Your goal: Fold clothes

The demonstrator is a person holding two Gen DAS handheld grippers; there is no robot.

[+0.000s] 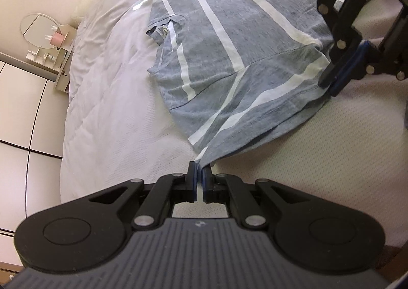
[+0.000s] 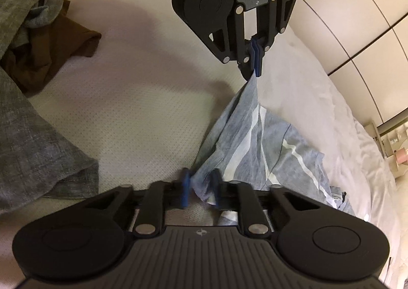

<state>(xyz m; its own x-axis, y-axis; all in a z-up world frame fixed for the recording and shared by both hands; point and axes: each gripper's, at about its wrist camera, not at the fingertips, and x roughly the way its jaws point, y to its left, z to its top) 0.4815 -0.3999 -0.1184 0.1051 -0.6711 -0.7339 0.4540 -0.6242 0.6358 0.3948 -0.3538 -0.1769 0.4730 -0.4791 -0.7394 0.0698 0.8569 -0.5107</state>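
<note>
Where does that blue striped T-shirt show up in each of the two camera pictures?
Left wrist view: the blue striped T-shirt fills the upper middle, one corner pinched by the left gripper at bottom centre.
Right wrist view: the shirt hangs centre-right, strung between both grippers.
Shared landmark: the left gripper, seen from outside at top centre of the right view.

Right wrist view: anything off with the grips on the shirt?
Left gripper is clamped on one corner of the striped shirt. Right gripper has its fingers apart, with the shirt edge loose between them, so that side looks unsecured.
</note>
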